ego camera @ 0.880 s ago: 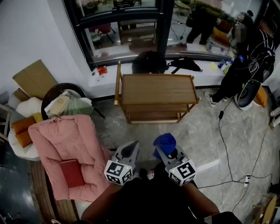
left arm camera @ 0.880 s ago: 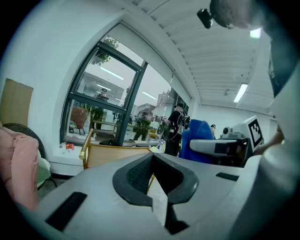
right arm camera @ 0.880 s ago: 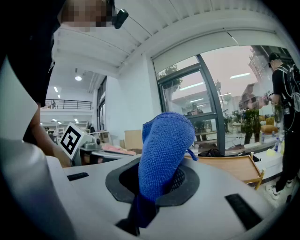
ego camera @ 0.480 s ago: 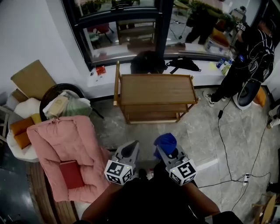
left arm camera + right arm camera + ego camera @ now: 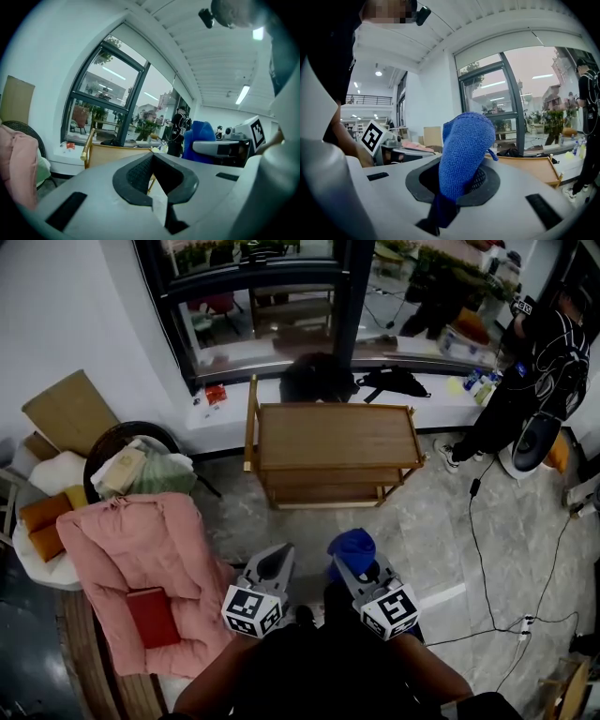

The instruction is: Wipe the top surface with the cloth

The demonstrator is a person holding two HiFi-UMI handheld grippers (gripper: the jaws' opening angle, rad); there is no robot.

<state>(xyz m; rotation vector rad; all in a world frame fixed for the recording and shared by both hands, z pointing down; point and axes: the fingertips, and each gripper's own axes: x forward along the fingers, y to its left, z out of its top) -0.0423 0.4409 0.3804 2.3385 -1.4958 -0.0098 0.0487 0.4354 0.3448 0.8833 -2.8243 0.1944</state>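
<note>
A blue cloth [image 5: 353, 546] is bunched up between the jaws of my right gripper [image 5: 352, 563], which is shut on it; in the right gripper view the blue cloth [image 5: 464, 150] stands up from the dark pads. My left gripper [image 5: 272, 563] is held beside it, shut, with nothing between its jaws; its pads [image 5: 140, 176] meet in the left gripper view. Ahead stands a wooden trolley [image 5: 335, 432] with a bare top shelf, well beyond both grippers. The trolley's top [image 5: 117, 153] also shows past the left jaws.
A pink padded chair [image 5: 141, 568] with a red book [image 5: 155, 615] is on the left, beside a round basket of folded things [image 5: 131, 465]. A person in black [image 5: 534, 362] stands at the far right. Cables [image 5: 487, 549] run over the marble floor. A window sill holds black bags [image 5: 323, 376].
The view has shifted slightly; the person at the right has moved a little. Both grippers hold the same pose and the cloth stays clamped.
</note>
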